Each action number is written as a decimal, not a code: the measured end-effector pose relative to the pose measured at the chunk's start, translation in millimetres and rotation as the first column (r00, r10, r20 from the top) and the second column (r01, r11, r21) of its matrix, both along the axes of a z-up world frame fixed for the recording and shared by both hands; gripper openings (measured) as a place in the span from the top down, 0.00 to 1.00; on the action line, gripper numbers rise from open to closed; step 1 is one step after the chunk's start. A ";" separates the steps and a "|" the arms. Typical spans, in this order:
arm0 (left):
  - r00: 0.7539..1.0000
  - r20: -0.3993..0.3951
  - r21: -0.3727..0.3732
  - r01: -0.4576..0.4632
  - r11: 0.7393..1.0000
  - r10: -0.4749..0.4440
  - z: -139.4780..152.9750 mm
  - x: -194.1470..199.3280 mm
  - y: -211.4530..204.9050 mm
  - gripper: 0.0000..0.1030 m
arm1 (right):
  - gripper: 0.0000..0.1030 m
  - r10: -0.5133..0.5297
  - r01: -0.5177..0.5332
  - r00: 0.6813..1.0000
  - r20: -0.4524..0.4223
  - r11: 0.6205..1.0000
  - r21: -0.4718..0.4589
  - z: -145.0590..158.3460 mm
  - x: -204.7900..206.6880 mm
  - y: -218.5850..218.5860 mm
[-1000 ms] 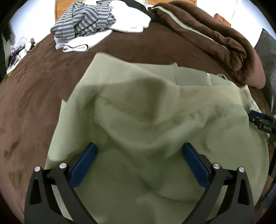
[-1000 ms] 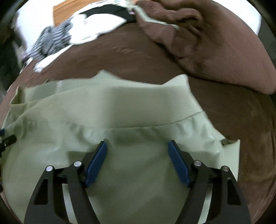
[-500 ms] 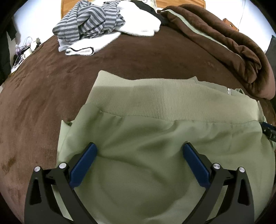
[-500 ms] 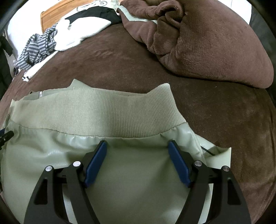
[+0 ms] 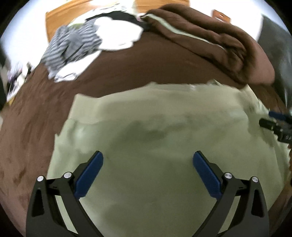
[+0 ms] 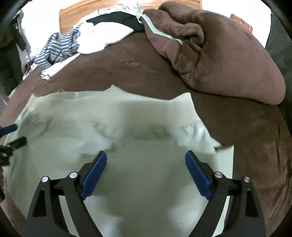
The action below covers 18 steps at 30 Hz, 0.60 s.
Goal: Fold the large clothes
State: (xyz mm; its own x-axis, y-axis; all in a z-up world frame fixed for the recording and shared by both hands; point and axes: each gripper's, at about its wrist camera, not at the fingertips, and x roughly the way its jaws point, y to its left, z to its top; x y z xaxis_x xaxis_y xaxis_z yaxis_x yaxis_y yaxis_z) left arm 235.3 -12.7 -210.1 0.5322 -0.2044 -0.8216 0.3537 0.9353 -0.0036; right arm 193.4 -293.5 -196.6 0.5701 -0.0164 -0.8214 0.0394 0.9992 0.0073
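A large pale green garment lies spread on the brown bed cover, its ribbed hem at the far edge. It also fills the right wrist view. My left gripper is open above the garment's left half, with nothing between its blue pads. My right gripper is open above the right half, also empty. The right gripper's tips show at the right edge of the left wrist view. The left gripper's tips show at the left edge of the right wrist view.
A striped grey garment and white clothes lie heaped at the far left of the bed. A bunched brown blanket lies at the far right. A wooden headboard stands behind. Bare brown cover lies right of the garment.
The garment's raised fold has dropped flat, with the ribbed hem laid out along the far edge. Both grippers have drawn back a little; the current views are motion-blurred.
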 end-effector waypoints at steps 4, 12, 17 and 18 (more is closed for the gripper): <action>1.000 0.014 0.031 0.001 1.000 -0.002 -8.9 -16.4 -17.7 0.06 | 0.15 -0.038 0.038 0.999 0.009 0.999 0.036 4.6 -33.1 -1.4; 0.997 -0.015 -0.045 -0.075 0.996 0.074 -9.1 -50.3 -6.3 0.06 | 0.15 -0.146 0.148 0.989 -0.026 0.983 0.112 4.7 -82.7 -21.8; 0.995 -0.049 -0.048 -0.085 0.995 0.083 -4.9 -81.6 -2.1 0.06 | 0.15 -0.169 0.173 0.985 -0.047 0.977 0.126 3.5 -109.0 -29.1; 0.996 -0.049 -0.043 -0.079 0.996 0.077 -3.7 -86.3 -2.5 0.06 | 0.15 -0.169 0.174 0.984 -0.050 0.976 0.127 3.6 -112.0 -29.2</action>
